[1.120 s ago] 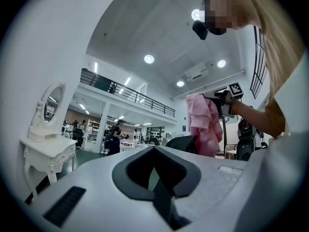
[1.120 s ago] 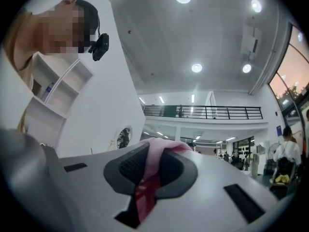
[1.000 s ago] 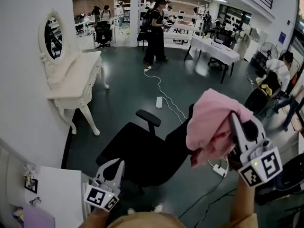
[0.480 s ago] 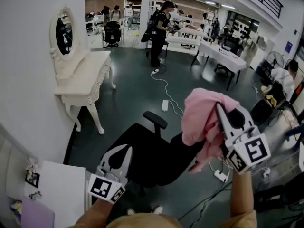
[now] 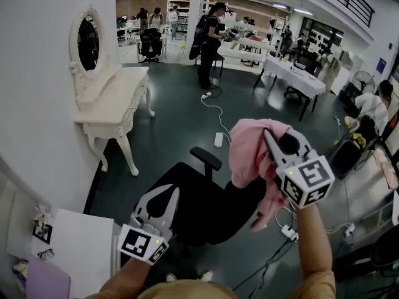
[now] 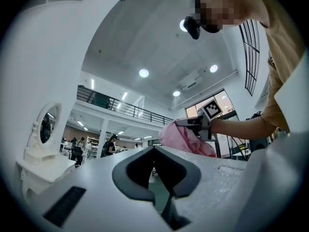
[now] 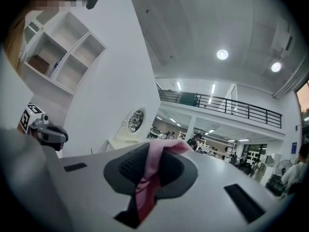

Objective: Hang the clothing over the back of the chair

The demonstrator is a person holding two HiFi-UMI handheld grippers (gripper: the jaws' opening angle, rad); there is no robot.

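Observation:
The clothing is a pink garment (image 5: pixel 248 154), bunched up and hanging from my right gripper (image 5: pixel 269 136), which is shut on it. In the right gripper view a fold of the pink cloth (image 7: pixel 148 178) is pinched between the pads. It hangs above the backrest side of the black office chair (image 5: pixel 187 204), which stands below with its armrest (image 5: pixel 206 157) toward the far side. My left gripper (image 5: pixel 167 193) is lower and to the left, over the chair's seat, shut with nothing in it. The left gripper view shows the garment (image 6: pixel 186 140) ahead, apart from its jaws.
A white dressing table (image 5: pixel 115 101) with an oval mirror stands against the left wall. A white desk (image 5: pixel 78 245) is at the lower left. Power strips (image 5: pixel 218 139) and cables lie on the dark floor. A person (image 5: pixel 209 42) and tables (image 5: pixel 290 73) stand further back.
My right gripper has carried the pink garment leftward, toward the chair's back. My left gripper has risen a little over the seat.

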